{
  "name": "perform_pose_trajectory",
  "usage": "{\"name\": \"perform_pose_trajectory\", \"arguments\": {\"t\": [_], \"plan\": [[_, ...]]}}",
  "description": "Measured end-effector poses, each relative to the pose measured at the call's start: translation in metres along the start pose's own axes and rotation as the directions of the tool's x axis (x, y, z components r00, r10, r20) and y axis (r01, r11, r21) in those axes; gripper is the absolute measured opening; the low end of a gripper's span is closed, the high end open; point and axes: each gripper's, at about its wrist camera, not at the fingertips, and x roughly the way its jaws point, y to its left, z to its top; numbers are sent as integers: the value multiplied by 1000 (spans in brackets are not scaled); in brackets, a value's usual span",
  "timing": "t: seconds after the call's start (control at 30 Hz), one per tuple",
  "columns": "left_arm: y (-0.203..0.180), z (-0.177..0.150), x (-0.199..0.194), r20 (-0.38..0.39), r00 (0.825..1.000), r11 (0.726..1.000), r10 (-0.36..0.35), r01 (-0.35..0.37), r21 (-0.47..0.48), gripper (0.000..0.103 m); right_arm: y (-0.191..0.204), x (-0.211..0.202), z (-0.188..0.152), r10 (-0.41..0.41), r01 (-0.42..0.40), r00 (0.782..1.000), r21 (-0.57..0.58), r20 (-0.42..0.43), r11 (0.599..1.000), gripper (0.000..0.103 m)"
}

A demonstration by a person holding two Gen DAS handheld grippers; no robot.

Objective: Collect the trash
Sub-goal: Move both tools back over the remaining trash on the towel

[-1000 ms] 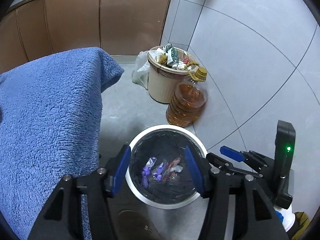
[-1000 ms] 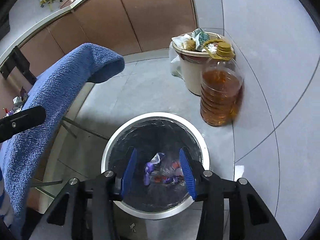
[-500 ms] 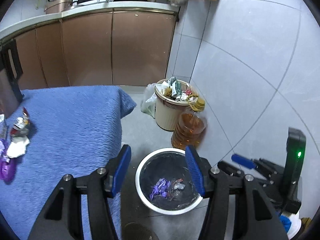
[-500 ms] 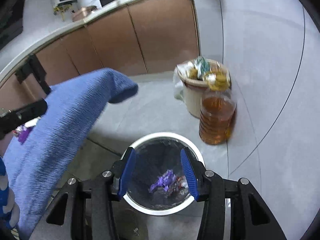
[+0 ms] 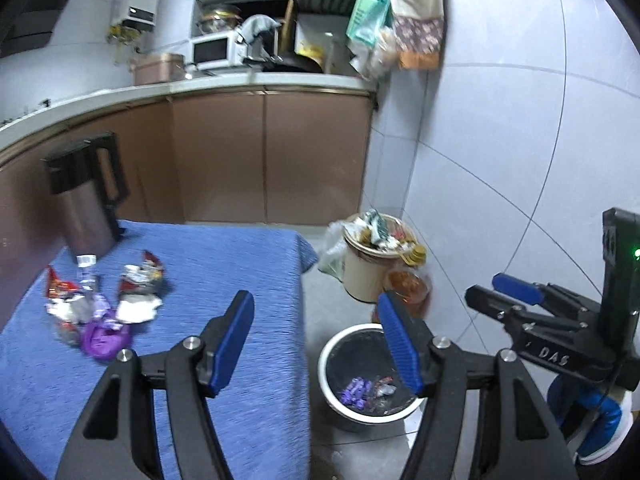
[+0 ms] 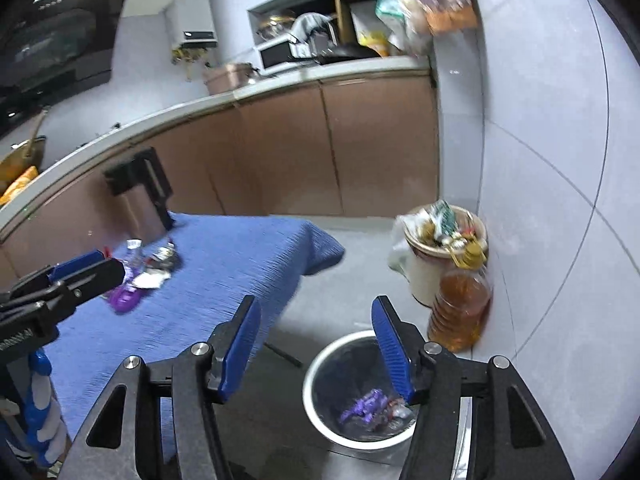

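Note:
A white-rimmed bin (image 5: 336,344) with a black liner stands on the floor beside the table; purple and red wrappers (image 5: 360,390) lie inside. It also shows in the right wrist view (image 6: 320,364). More wrappers and a purple bag (image 5: 105,338) lie in a pile (image 5: 136,288) on the blue-clothed table (image 5: 224,256), also seen in the right wrist view (image 6: 132,280). My left gripper (image 5: 316,336) is open and empty, raised between table edge and bin. My right gripper (image 6: 316,340) is open and empty above the floor near the bin.
A steel kettle (image 5: 90,200) stands at the table's back left. A full beige bin (image 5: 368,264) and an oil bottle (image 6: 460,304) stand against the tiled wall. Brown cabinets (image 5: 280,160) run behind. The right gripper shows in the left wrist view (image 5: 532,312).
Both grippers have lifted and tilted up away from the bin. The view has swung from the bin's inside to the table top and kitchen counter. Both stay open.

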Motion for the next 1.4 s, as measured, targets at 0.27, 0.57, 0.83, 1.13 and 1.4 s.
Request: {"name": "perform_pose_trajectory", "arguments": {"t": [0.27, 0.57, 0.83, 1.13, 1.4], "plan": [[38, -8, -54, 67, 995, 996, 74, -70, -56, 63, 42, -33, 16, 43, -39, 997, -66, 57, 997, 57], [88, -30, -97, 80, 985, 981, 152, -141, -132, 63, 83, -55, 23, 89, -78, 992, -122, 87, 989, 59], [125, -49, -114, 76, 975, 962, 208, -190, -196, 63, 120, -61, 31, 124, -104, 987, -192, 97, 976, 59], [184, -76, -104, 9, 969, 926, 245, -231, -300, 63, 145, -38, 32, 151, -134, 987, -235, 55, 963, 59], [242, -103, -77, -91, 967, 872, 236, -252, -420, 62, 166, 7, 32, 188, -188, 982, -276, -25, 943, 59]]}}
